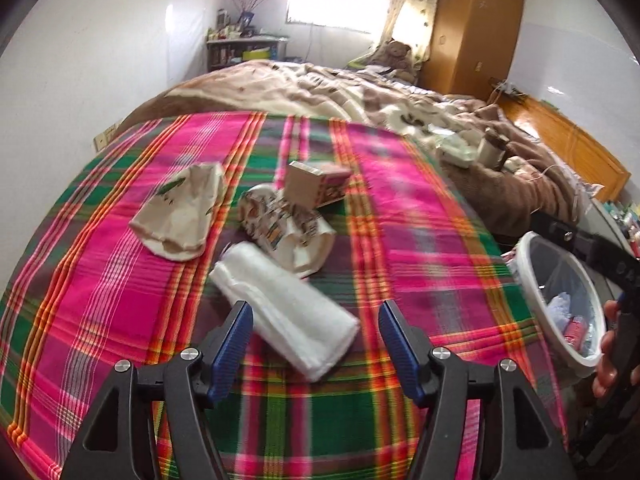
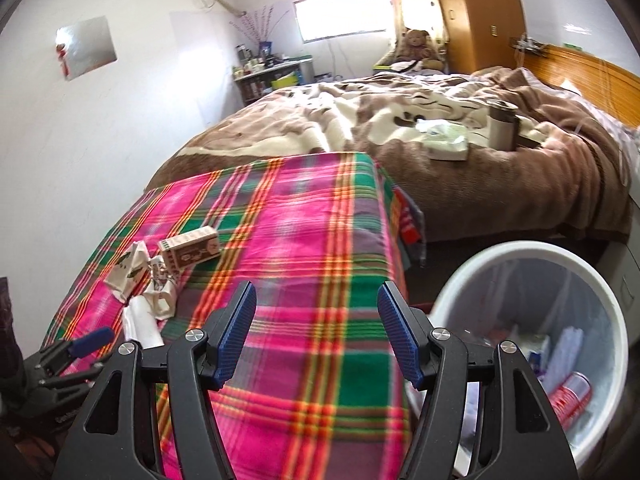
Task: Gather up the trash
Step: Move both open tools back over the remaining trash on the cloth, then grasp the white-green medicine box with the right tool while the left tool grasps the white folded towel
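White folded plastic bag (image 1: pixel 286 314) lies on the plaid tabletop (image 1: pixel 420 216), its near end between the left gripper (image 1: pixel 316 344) jaws, which stand wide w/ pads not touching it. Beyond it: crumpled printed wrapper (image 1: pixel 280 220), small carton (image 1: pixel 316 184), beige paper bag (image 1: pixel 180 212). Right gripper (image 2: pixel 316 340) jaws wide, empty, over tabletop edge; white bin (image 2: pixel 560 256) just right of them.

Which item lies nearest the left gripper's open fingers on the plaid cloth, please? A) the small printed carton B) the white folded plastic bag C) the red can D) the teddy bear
B: in the left wrist view the white folded plastic bag lies just ahead of the left gripper, while the small printed carton sits farther back on the plaid cloth.
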